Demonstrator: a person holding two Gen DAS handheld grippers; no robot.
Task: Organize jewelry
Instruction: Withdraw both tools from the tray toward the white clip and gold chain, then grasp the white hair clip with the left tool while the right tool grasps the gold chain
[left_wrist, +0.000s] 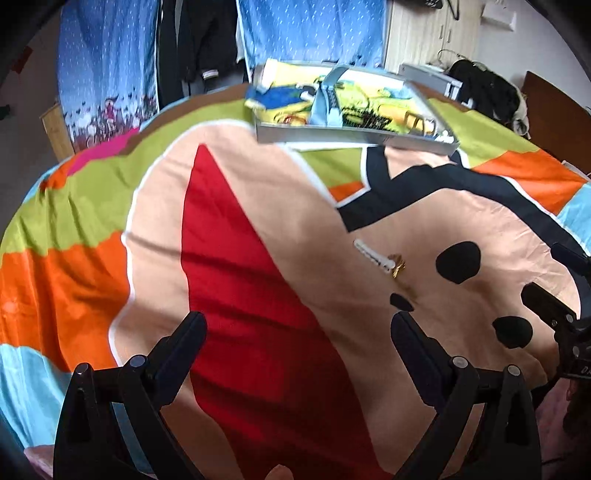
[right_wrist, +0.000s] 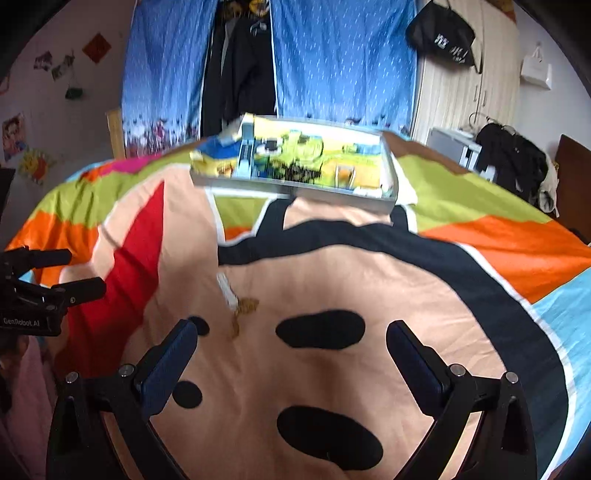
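Both claws over the bed, nothing in either. My left claw (left_wrist: 297, 319) is spread wide, fingers well apart, hovering above the red patch of the bedspread (left_wrist: 92, 280). My right claw (right_wrist: 291, 328) is spread wide too, empty, above the peach part w/ black blobs.

Jewelry lies loose on the bedspread, peach area: a white hair clip (left_wrist: 371, 253), long and toothed, w/ a small gold piece (left_wrist: 398, 266) touching its near end. Looks like a chain or brooch, too blurry to say which. From the right wrist view the same clip (right_wrist: 226, 290) and gold piece (right_wrist: 246, 305) sit ahead and left of my right claw, just beyond its left finger. From the left wrist view they're ahead and right of my left claw, apart from both fingers.

Farther back on the bed sits a shallow grey tray (left_wrist: 354, 137) w/ a yellow-green-blue printed liner, a light blue divider inside and a gold-coloured ring-ish item (left_wrist: 415, 120) near its right end. Small white bits at the right corner, can't make them out.

Behind the bed: blue curtains (right_wrist: 332, 66), dark clothes hanging between them, a wardrobe (right_wrist: 461, 92) at right w/ a black bag (right_wrist: 441, 37) hung on it.

The right claw shows at the right edge of the left view, the left claw at the left edge of the right view.
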